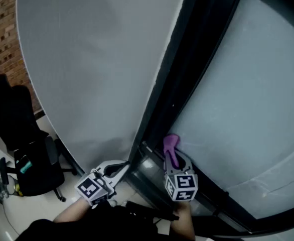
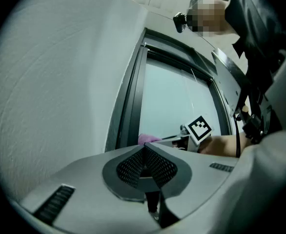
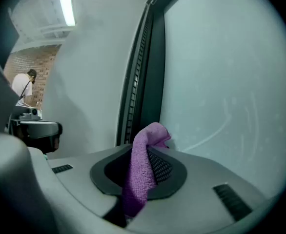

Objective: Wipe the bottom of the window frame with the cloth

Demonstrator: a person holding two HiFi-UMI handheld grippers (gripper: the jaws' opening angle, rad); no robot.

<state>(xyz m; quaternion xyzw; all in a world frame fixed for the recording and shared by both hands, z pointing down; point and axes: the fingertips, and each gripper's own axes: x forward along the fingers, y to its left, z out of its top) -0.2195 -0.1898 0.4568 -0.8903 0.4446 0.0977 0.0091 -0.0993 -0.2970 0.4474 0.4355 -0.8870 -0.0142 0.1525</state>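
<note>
While the right gripper (image 1: 175, 157) clamps the cloth (image 1: 170, 143), press its tip along the window frame (image 1: 214, 201) bottom edge. The left gripper (image 1: 118, 168) sits closed, empty.

Office-like room: black swivel chair (image 1: 34, 172), brick wall (image 1: 1, 31), ceiling strip light (image 3: 66, 6), dark window frame (image 1: 184, 89).

cloth (image 3: 142, 172) tail hidden between fingers (image 3: 209, 179), chair (image 1: 17, 124) cropped

The cloth (image 3: 142, 169) is purple, the window frame (image 1: 194, 59) black, the wall (image 1: 97, 59) grey.
</note>
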